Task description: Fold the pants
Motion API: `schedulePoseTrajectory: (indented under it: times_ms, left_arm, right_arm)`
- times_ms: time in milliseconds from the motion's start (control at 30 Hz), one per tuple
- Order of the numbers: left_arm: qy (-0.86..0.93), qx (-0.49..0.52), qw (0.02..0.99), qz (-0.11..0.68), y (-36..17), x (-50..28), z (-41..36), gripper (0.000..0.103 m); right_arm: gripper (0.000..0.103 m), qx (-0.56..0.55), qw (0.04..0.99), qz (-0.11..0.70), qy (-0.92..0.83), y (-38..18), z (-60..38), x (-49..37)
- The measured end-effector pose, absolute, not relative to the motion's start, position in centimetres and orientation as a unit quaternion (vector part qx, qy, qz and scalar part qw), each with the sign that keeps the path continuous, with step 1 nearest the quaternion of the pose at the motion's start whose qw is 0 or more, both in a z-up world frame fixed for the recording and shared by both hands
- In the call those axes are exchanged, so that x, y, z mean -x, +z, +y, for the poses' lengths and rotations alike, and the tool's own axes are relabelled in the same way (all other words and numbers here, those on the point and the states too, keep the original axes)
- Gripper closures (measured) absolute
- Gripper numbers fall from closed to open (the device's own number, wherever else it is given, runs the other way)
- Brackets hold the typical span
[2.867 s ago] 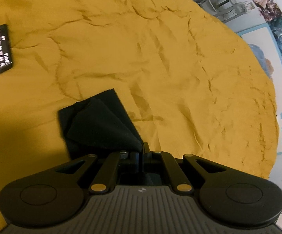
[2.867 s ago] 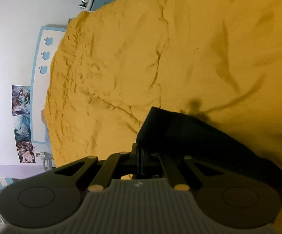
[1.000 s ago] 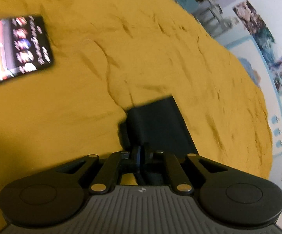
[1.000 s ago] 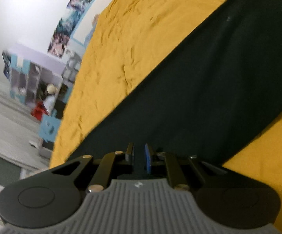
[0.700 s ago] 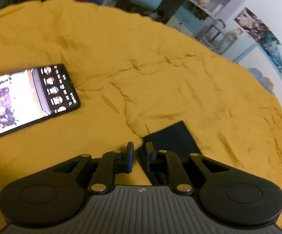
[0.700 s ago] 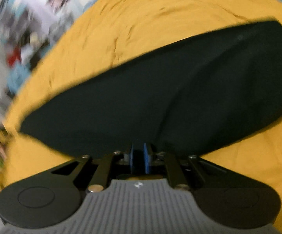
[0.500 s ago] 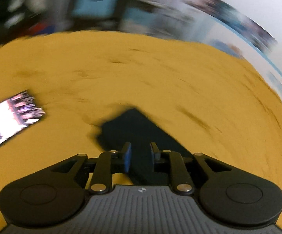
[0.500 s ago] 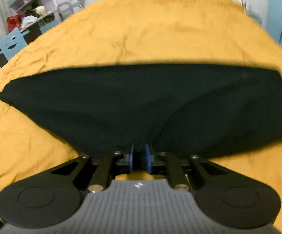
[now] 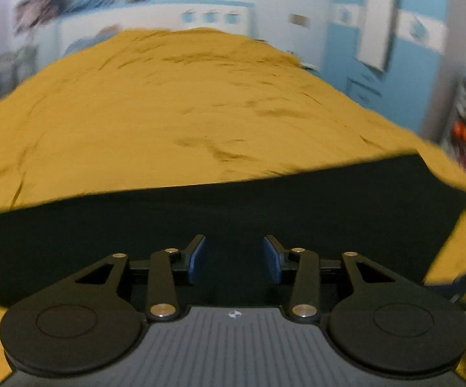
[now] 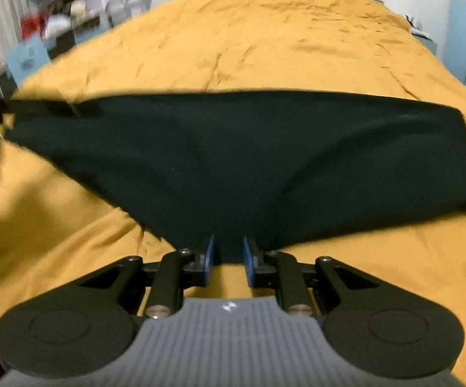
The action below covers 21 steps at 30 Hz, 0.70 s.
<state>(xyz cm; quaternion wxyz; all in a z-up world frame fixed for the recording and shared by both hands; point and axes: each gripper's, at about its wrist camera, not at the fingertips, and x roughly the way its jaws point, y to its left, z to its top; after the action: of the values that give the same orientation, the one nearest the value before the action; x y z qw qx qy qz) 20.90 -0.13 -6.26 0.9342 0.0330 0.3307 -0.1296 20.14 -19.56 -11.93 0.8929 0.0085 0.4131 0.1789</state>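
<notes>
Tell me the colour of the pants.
Black pants, seen best from the right wrist.

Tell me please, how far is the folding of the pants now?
Done: the dark pants lie flat as one long band across the yellow bedcover. In hand: the left gripper and right gripper have just been opening; cloth lies between the jaws, but the pads do not press it. Left, probably: shorter folds across the length.

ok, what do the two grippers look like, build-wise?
Both match: left gripper and right gripper have black linkage arms with silver pivot pins, round black side discs, a ribbed grey body with a small white logo, and blue pads on the fingers. No cables or sleeves visible.
</notes>
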Motion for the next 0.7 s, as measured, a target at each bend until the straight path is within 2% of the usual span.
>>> schedulePoseTrajectory:
  times_ms: [100, 200, 267, 333, 467, 700]
  left_arm:
    - [-0.146, -0.065, 0.935, 0.318, -6.5, -19.6, -4.3, 0.054]
    - [-0.166, -0.037, 0.928, 0.333, -7.1, -19.9, -5.4, 0.054]
    - [-0.174, -0.020, 0.924, 0.341, -7.4, -20.8, -6.3, 0.053]
    - [-0.177, -0.015, 0.921, 0.346, -7.8, -20.8, -7.1, 0.050]
    - [-0.168, -0.003, 0.910, 0.378, -9.2, -21.5, -7.8, 0.049]
    - [-0.151, -0.011, 0.908, 0.391, -9.8, -21.1, -8.4, 0.049]
  right_arm:
    - [0.076, -0.028, 0.912, 0.382, 0.148, -10.3, -23.0, -18.8]
    - [0.068, -0.074, 0.925, 0.361, 0.087, -9.6, -27.4, -18.3]
    - [0.066, -0.170, 0.919, 0.353, 0.025, -9.9, -32.5, -18.8]
    - [0.064, -0.212, 0.912, 0.350, 0.010, -10.2, -34.2, -19.0]
    - [0.050, -0.362, 0.877, 0.313, -0.030, -12.1, -39.8, -20.2]
    - [0.049, -0.533, 0.806, 0.248, -0.063, -16.1, -44.5, -24.5]
